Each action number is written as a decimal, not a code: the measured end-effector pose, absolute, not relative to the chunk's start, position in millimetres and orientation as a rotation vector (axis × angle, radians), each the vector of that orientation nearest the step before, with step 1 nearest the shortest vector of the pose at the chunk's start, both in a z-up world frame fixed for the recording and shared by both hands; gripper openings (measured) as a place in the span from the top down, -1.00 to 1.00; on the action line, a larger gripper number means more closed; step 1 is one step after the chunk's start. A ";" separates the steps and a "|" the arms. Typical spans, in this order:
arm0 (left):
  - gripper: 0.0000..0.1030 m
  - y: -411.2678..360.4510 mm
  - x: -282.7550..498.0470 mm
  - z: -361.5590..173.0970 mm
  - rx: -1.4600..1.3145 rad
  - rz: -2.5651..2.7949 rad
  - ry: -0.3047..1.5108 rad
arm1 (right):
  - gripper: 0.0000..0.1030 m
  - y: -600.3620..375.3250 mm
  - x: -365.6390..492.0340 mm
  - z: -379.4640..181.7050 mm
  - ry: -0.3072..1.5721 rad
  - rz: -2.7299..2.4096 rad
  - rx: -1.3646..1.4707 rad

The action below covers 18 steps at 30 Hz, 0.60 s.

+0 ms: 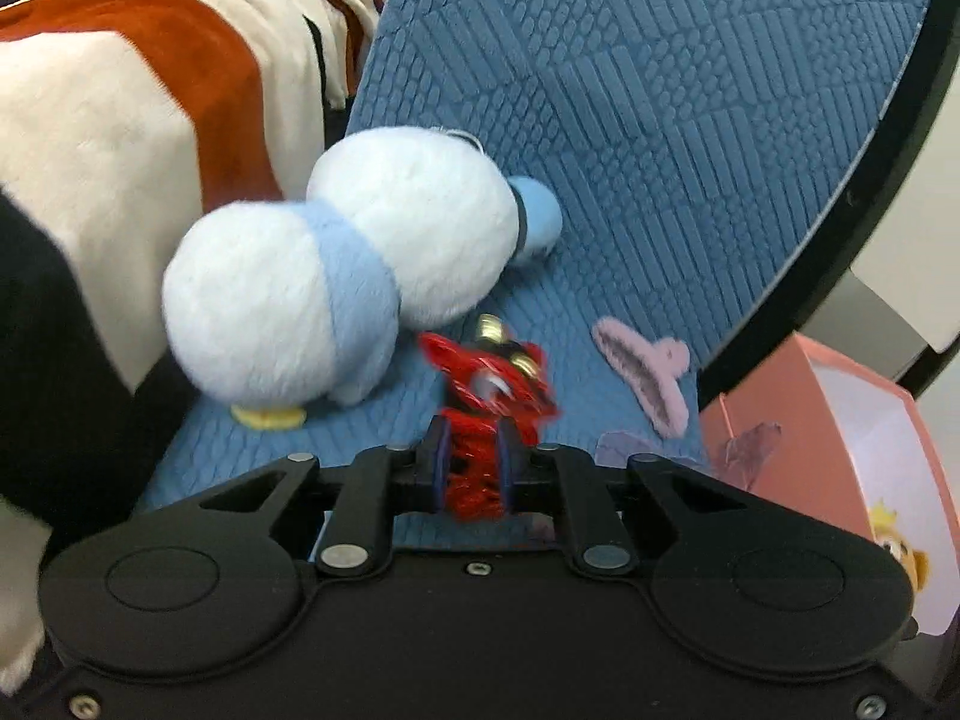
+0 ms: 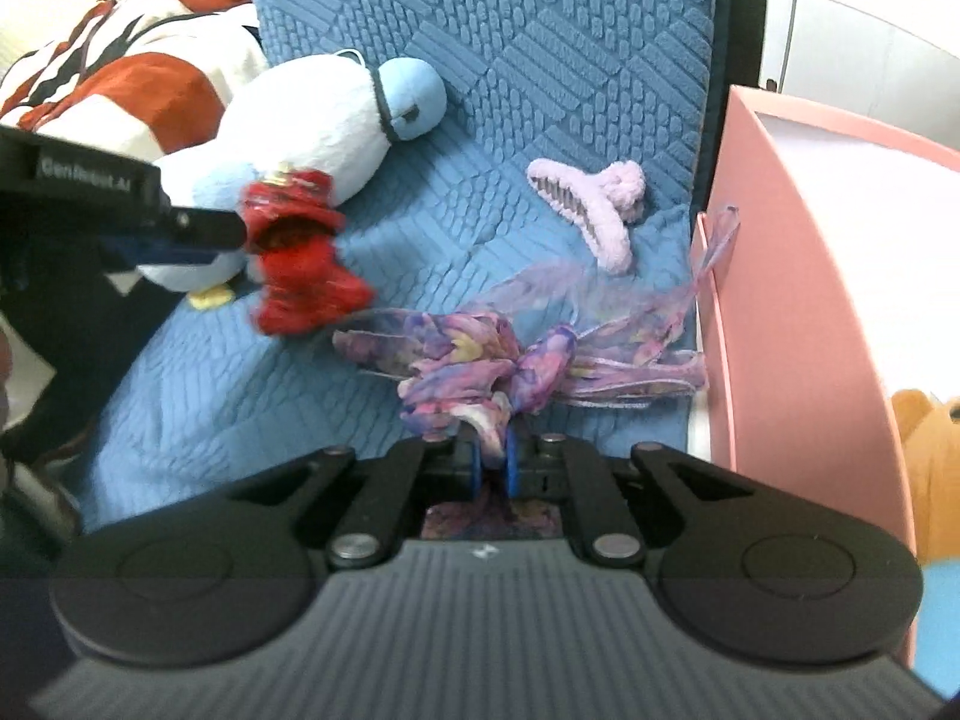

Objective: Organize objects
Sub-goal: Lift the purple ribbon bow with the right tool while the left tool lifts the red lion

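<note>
— What worries you most from here?

— The biggest thing first: the white and blue plush penguin [image 1: 336, 264] lies along the left edge of the blue quilted mat [image 1: 660, 120], against the striped blanket [image 1: 120, 120]. My left tool [image 1: 474, 468] hangs just in front of it, pressed together on a red ornament [image 1: 492, 384] with gold beads. If I swing left, I judge the arm could nudge the plush off the mat.

— And the right side?

— My right tool [image 2: 492, 462] is pinching a purple floral ribbon bow [image 2: 480, 360], near the mat's right edge. Its sheer tails trail loose, and one reaches the wall of the pink box [image 2: 780, 300]. I think a tail could snag on that rim, or drag the lilac hair claw [image 2: 594, 210] lying just beyond it, mid-mat toward the right.

— What's in the box?

— Its white inside shows mostly bare from here. At its lower end there's an orange plush [image 2: 930, 468], partly cut off by the frame; I can't tell whether it sits inside or in front.

— Anything about the grips?

— The red ornament is blurred, so I can't judge how securely it's held; it might slip.
</note>
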<state>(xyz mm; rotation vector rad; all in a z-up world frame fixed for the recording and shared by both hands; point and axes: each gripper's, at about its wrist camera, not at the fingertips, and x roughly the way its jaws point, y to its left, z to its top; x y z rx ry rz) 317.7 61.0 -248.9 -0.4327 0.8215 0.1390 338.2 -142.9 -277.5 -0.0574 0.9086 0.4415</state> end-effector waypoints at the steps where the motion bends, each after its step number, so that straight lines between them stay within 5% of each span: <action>1: 0.74 60.3 314.8 -250.2 -0.425 0.144 0.828 | 0.80 -143.7 333.2 -277.2 0.915 0.442 -0.054; 6: 0.62 65.4 312.0 -259.5 -0.489 0.149 0.855 | 0.80 -143.3 308.3 -279.7 0.935 0.427 -0.089; 12: 0.16 62.7 323.5 -266.3 -0.491 0.138 0.868 | 0.68 -146.0 295.4 -286.9 0.989 0.411 -0.072; 15: -0.04 58.2 327.3 -266.1 -0.465 0.118 0.868 | 0.43 -145.5 295.9 -282.7 0.970 0.416 -0.078; 18: -0.16 52.4 332.9 -269.8 -0.445 0.108 0.884 | -0.08 -145.9 296.5 -279.7 0.949 0.448 -0.066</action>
